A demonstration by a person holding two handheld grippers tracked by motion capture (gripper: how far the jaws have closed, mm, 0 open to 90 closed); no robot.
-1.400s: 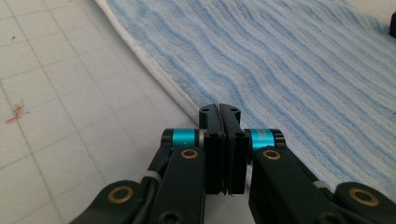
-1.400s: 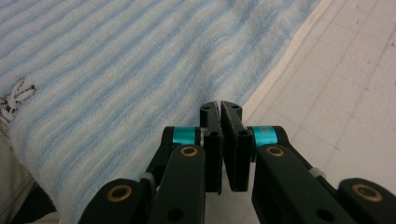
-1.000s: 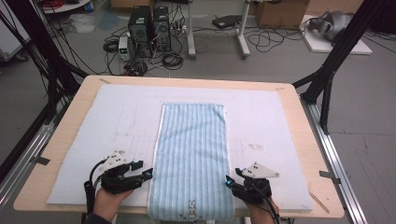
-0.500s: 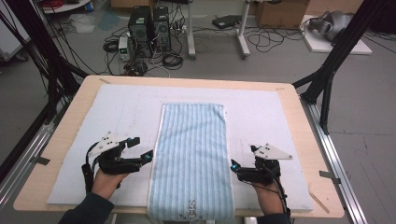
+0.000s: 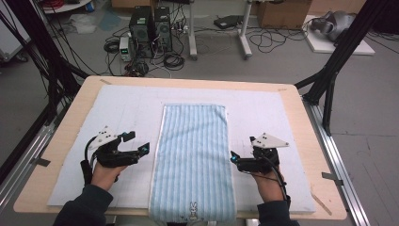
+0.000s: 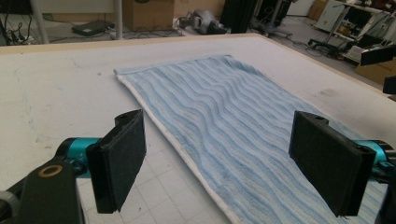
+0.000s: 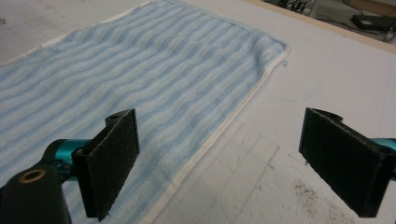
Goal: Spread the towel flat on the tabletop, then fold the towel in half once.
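The left gripper [image 6: 224, 168] hangs over the white-covered surface [image 6: 60, 88] with its two black fingers [image 6: 119, 163] spread wide and nothing between them; they have just been opening. Between and beyond them a blue striped towel [image 6: 224, 116] lies flat, its white-hemmed long edge running from near the left finger toward the far corner. Its right finger stands above the towel.

left gripper [image 5: 141, 151]: fingers just opened wide, empty | right gripper [image 5: 234, 159]: same
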